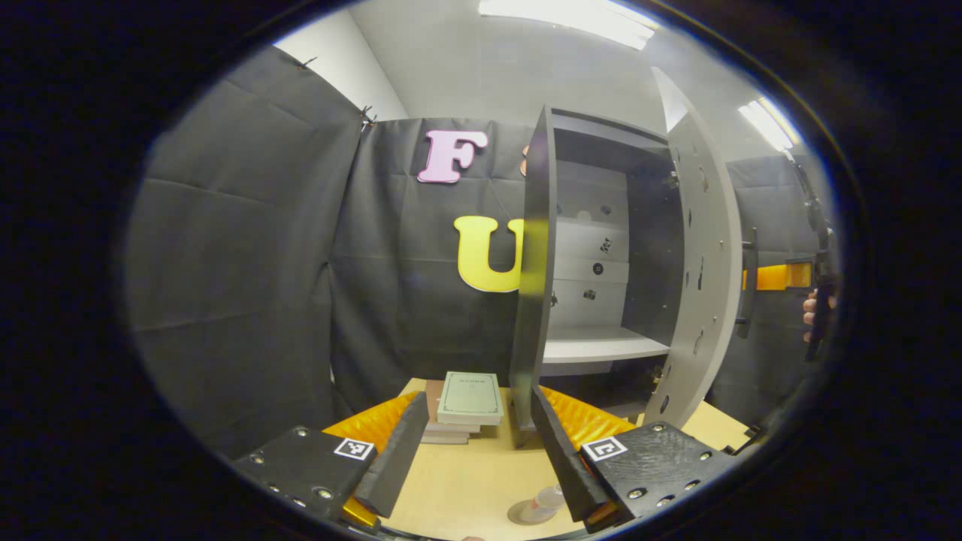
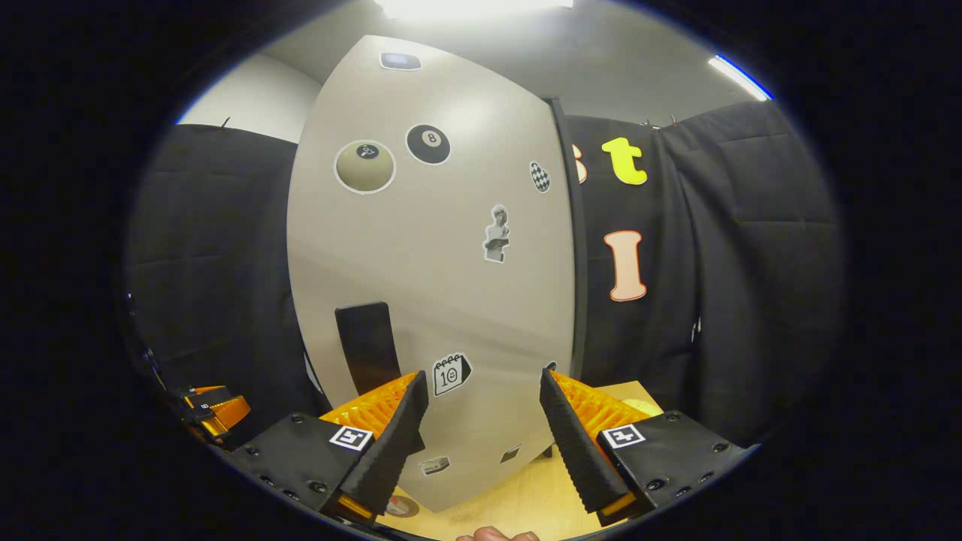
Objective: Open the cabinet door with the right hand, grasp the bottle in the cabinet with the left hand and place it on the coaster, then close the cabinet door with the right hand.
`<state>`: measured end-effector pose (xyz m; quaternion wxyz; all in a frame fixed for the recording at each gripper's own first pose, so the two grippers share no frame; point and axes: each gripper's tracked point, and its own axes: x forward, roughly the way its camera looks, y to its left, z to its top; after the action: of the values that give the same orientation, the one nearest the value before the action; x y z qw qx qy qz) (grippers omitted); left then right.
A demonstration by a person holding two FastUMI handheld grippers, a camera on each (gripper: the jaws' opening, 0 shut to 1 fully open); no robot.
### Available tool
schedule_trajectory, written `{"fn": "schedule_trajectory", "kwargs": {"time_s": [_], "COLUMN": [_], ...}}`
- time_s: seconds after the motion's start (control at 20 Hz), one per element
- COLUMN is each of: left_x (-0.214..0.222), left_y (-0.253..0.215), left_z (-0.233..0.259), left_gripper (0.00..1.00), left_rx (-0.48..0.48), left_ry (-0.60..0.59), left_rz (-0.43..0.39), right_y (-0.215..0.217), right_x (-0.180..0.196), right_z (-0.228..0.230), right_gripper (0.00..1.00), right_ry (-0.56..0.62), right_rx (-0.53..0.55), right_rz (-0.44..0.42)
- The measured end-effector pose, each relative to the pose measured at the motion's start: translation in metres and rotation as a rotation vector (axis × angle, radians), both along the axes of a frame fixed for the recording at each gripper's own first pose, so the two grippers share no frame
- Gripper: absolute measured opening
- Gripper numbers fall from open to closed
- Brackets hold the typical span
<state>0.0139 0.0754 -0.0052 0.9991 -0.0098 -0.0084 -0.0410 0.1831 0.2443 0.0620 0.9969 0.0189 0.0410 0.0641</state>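
The dark cabinet [image 1: 535, 248] stands open, its pale door [image 1: 703, 255] swung out to the right; the lower shelf [image 1: 601, 346] is bare. A small clear bottle [image 1: 547, 501] rests on a round coaster [image 1: 520, 515] on the table, low between my left gripper's fingers and close to the right one. My left gripper [image 1: 477, 397] is open and holds nothing. In the right gripper view, the door's sticker-covered outer face [image 2: 451, 248] is close ahead, its black handle [image 2: 366, 344] just above my left finger. My right gripper [image 2: 481, 376] is open, apart from the handle.
A stack of books [image 1: 467, 402] lies on the wooden table [image 1: 466, 481] left of the cabinet. Beyond the door's edge a hand holds the right gripper [image 1: 818, 297]. The left gripper [image 2: 207, 409] shows low at the left of the right gripper view.
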Motion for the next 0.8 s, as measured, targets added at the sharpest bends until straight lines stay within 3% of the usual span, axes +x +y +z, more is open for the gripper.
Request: {"fn": "schedule_trajectory", "kwargs": {"time_s": [0.05,0.35,0.55,0.6,0.7,0.75,0.8], "left_x": [-0.001,-0.007,-0.003,-0.001,0.002,0.001,0.003], "left_y": [0.006,0.031,0.031,0.029,0.022,0.018,0.014], "left_z": [-0.001,-0.007,-0.016,-0.017,-0.020,-0.021,-0.020], "left_gripper": [0.82,0.85,0.84,0.84,0.84,0.82,0.82], "left_rx": [0.000,-0.008,-0.026,-0.030,-0.027,-0.022,-0.016], "left_ry": [0.002,0.016,0.033,0.039,0.050,0.052,0.054], "left_rz": [0.009,0.041,0.048,0.044,0.036,0.030,0.022], "right_y": [0.012,0.041,0.035,0.035,0.027,0.025,0.022], "right_x": [0.002,0.013,0.017,0.017,0.018,0.018,0.017], "right_z": [-0.001,-0.005,-0.012,-0.016,-0.023,-0.025,-0.026], "right_gripper": [0.90,0.92,0.92,0.96,0.96,0.92,0.96], "right_ry": [0.006,0.003,0.033,0.043,0.058,0.067,0.075], "right_rx": [0.003,0.041,0.060,0.065,0.084,0.095,0.105], "right_rz": [0.023,0.068,0.059,0.053,0.041,0.036,0.030]}}
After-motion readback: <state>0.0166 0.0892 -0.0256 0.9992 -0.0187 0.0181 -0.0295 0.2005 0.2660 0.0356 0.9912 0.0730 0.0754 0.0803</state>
